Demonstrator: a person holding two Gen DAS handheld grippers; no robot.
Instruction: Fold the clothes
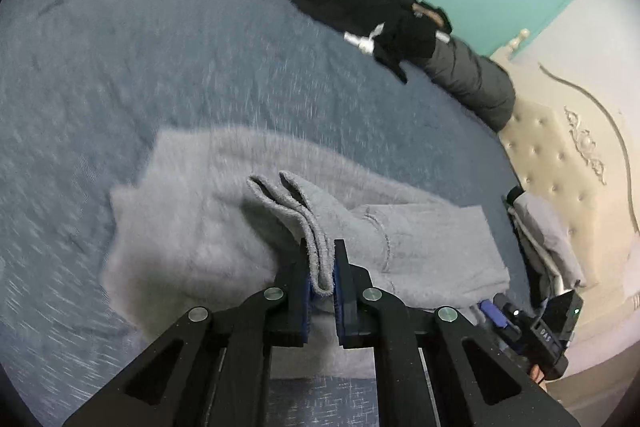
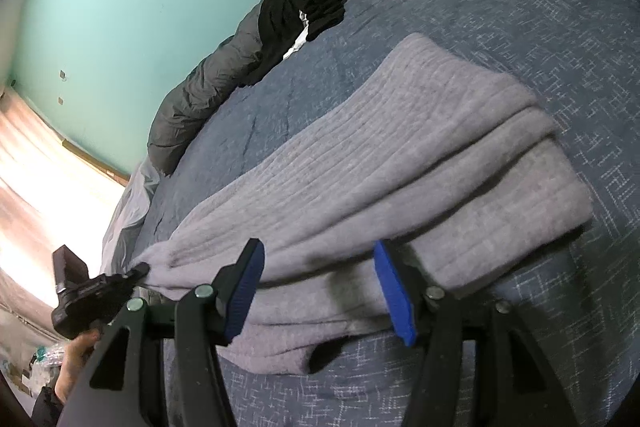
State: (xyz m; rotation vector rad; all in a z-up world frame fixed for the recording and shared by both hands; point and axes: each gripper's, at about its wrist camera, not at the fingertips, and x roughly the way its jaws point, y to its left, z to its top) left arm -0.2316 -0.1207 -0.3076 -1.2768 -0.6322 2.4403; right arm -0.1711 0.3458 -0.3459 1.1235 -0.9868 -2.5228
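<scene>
The bed (image 1: 120,67) is covered by a blue quilt, and the grey garment (image 2: 400,147) is spread upon it, partly doubled. A bunched edge is clamped by the left gripper (image 1: 321,267); the right gripper (image 2: 320,291) is held wide open (nothing gripped) over the garment's near edge. The edges should be kept aligned as the fold is laid.

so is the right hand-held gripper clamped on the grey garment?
No, the right hand-held gripper has its blue-padded fingers spread wide over the grey fleece garment.
</scene>
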